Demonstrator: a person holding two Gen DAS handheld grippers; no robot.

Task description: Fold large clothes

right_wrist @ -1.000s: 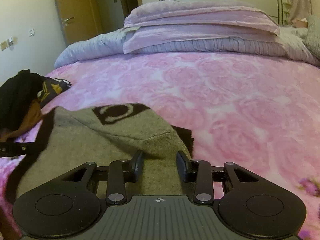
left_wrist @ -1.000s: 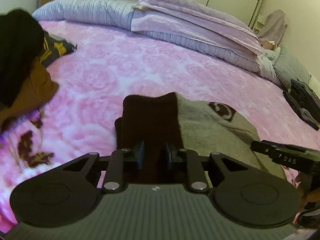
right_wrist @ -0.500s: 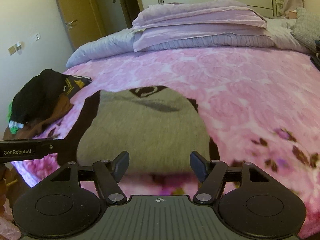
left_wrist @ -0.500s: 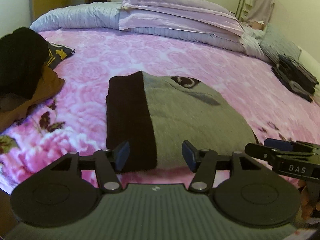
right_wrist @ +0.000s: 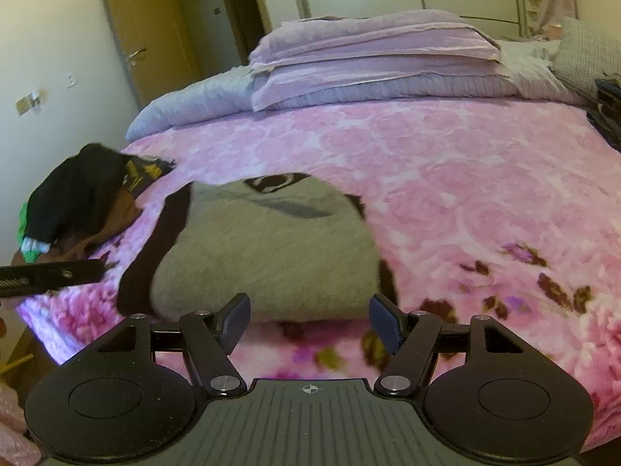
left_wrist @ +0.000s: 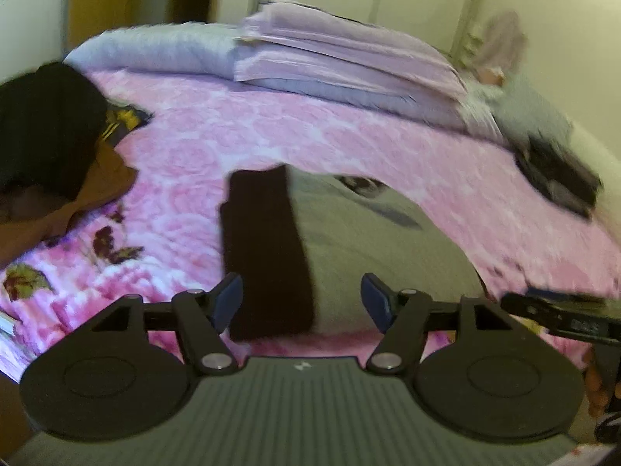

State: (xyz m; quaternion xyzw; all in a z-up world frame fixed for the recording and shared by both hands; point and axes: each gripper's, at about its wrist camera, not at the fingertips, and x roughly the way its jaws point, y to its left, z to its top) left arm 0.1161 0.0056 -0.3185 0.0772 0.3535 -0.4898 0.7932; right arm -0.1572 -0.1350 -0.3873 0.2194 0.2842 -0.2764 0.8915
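The right claw (right_wrist: 308, 320) has just opened and holds nothing; the folded grey sweater (right_wrist: 268, 256) lies at 12 o'clock on the pink bed (right_wrist: 465, 178).

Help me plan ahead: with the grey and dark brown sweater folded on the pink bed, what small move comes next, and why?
Probably swing both open grippers, left and right, toward the heap of dark and brown clothes: the grey and dark brown sweater lies folded and released.

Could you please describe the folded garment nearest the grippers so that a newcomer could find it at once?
On the pink rose-patterned bedspread, look at the near edge, right of the heap of dark clothes. There lies the folded grey knitted sweater: neatly squared, with dark brown sleeves along its sides and a dark emblem at its far end.
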